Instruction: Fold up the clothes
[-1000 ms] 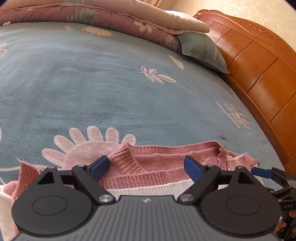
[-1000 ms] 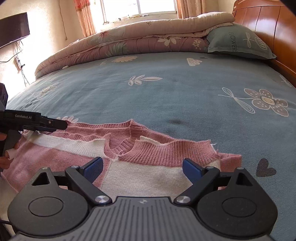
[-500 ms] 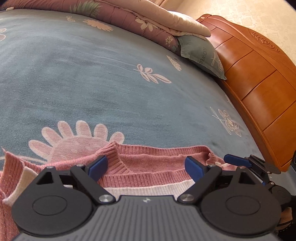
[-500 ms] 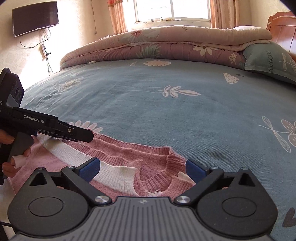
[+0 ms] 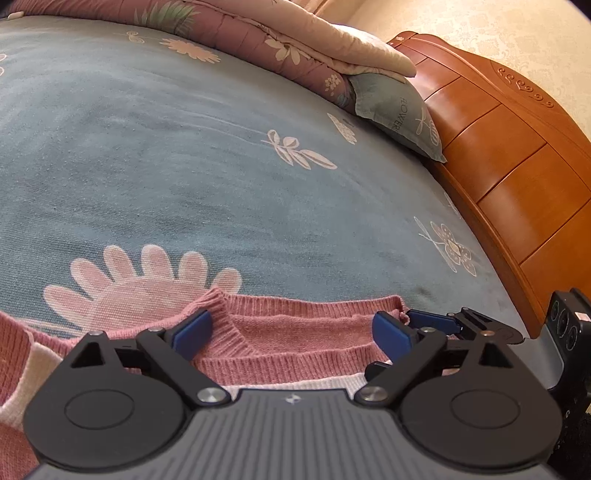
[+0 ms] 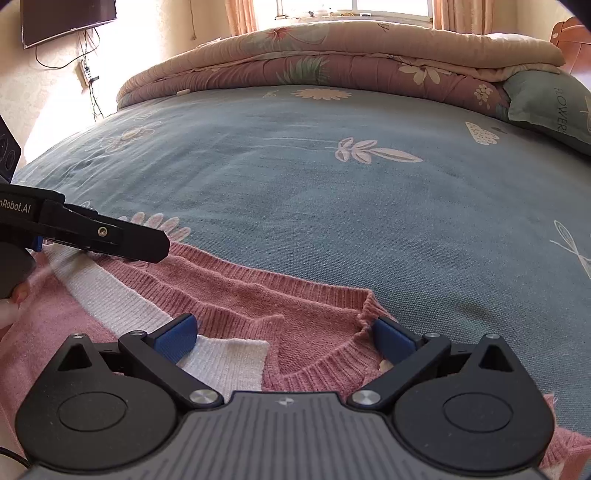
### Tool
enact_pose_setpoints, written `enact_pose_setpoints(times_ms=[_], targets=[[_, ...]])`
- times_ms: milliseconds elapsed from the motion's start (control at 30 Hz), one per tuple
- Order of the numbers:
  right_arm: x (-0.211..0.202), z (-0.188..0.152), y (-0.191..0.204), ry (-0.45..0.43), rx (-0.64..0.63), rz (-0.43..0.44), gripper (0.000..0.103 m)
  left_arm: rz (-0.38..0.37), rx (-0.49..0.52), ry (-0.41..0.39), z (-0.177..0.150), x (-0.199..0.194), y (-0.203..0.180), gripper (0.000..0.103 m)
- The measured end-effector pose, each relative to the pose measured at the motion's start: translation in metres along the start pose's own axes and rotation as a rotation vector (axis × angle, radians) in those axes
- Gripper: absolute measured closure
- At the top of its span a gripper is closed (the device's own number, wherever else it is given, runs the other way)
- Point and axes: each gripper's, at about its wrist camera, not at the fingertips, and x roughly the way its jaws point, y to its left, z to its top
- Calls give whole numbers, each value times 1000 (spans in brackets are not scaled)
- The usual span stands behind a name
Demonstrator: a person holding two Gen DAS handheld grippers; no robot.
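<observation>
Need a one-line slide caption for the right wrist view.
Open right gripper over the pink-and-white sweater on the blue floral bedspread, left gripper alongside.

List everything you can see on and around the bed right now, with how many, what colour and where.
Sweater: one, pink with white bands, spread on the near edge of the bed.
Bedsheet: one, blue-grey with pale flower prints, covering the bed.
Quilt: one, pink and beige floral, folded along the far side.
Pillow: one, grey-green, beside the headboard.
Headboard: one, orange-brown wood, right of the bed.
Television: one, black, on the left wall.
Window: one, bright, behind the quilt.
Left hand-held gripper: black with blue pads, open over the sweater's collar.
Right hand-held gripper: same colours, open over the sweater.
</observation>
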Motion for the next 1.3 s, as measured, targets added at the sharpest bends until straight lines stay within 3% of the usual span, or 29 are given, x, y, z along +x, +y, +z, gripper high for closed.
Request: enact_pose_setpoints(times_ms=[200, 400, 567, 667, 867, 1033, 1300], targets=[[-81, -12, 16, -125, -43, -84, 0, 59, 77, -32, -12, -43, -32, 9], [-138, -74, 9, -92, 45, -118, 0, 83, 168, -12, -60, -87, -70, 9], [-139, -119, -4, -40, 183, -137, 0, 97, 144, 48, -100, -88, -77, 9], [-147, -130, -7, -58, 224, -132, 0, 122, 97, 51, -111, -88, -71, 9], [-164, -132, 1, -112, 170, -144, 0, 44, 107, 12, -110, -106, -91, 9], [-154, -142, -6, -79, 209, -130, 0, 70, 77, 88, -120, -80, -92, 9], [-151, -153, 0, -88, 161, -128, 0, 67, 120, 47, -103, -73, -106, 9]])
